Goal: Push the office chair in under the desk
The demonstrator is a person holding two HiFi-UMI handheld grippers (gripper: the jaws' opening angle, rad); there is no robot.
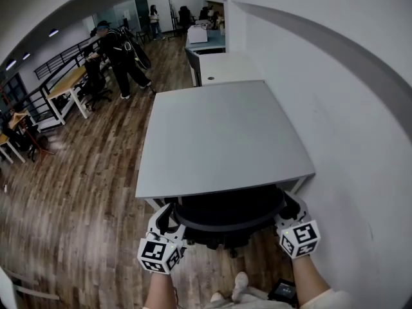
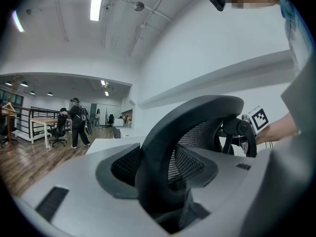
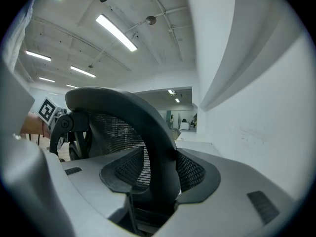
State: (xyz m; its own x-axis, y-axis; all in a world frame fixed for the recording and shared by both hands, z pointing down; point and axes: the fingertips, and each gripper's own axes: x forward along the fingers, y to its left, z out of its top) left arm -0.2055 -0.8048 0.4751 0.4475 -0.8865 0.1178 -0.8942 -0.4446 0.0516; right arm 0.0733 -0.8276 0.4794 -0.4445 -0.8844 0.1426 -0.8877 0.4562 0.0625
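Observation:
A black mesh office chair (image 1: pixel 226 216) stands at the near edge of a grey desk (image 1: pixel 219 140), its seat hidden under the top and only its curved backrest showing. My left gripper (image 1: pixel 166 226) is shut on the backrest's left rim. My right gripper (image 1: pixel 291 216) is shut on the right rim. In the left gripper view the black backrest frame (image 2: pixel 163 147) fills the gap between the grey jaws of the left gripper (image 2: pixel 159 181). The right gripper view shows the same frame (image 3: pixel 158 147) clamped in the right gripper (image 3: pixel 159 179).
A white wall (image 1: pixel 341 108) runs close along the desk's right side. More desks (image 1: pixel 222 66) continue behind it. On the wooden floor (image 1: pixel 77 192) to the left, a person in black (image 1: pixel 122 53) stands far off by other tables. My shoe (image 1: pixel 239 282) is behind the chair.

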